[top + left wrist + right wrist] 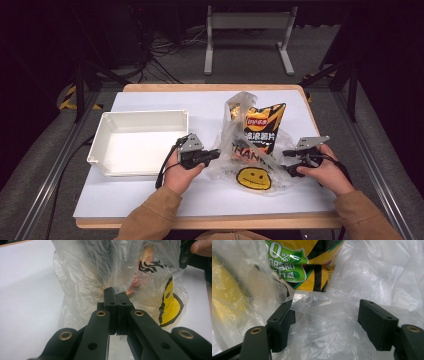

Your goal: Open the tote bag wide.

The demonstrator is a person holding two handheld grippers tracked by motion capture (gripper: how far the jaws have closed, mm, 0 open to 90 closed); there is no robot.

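Note:
A clear plastic bag (227, 142) printed with a yellow smiley (253, 178) lies on the white table, right of centre. A black and yellow chip bag (263, 126) stands inside it, its top poking out of the mouth. My left gripper (216, 153) is at the bag's left side. In the left gripper view this gripper (115, 291) is shut, pinching the plastic bag's film (82, 285). My right gripper (286, 161) is at the bag's right edge. In the right gripper view it (327, 317) stands open with loose film (387, 277) between its jaws and the chip bag (312, 262) just beyond.
A white rectangular tray (145, 114), with nothing in it, sits on the left half of the table (150, 195). Beyond the table's far edge are a white frame stand (248, 22) and cables on the floor. The other hand (202, 246) shows at the top right of the left gripper view.

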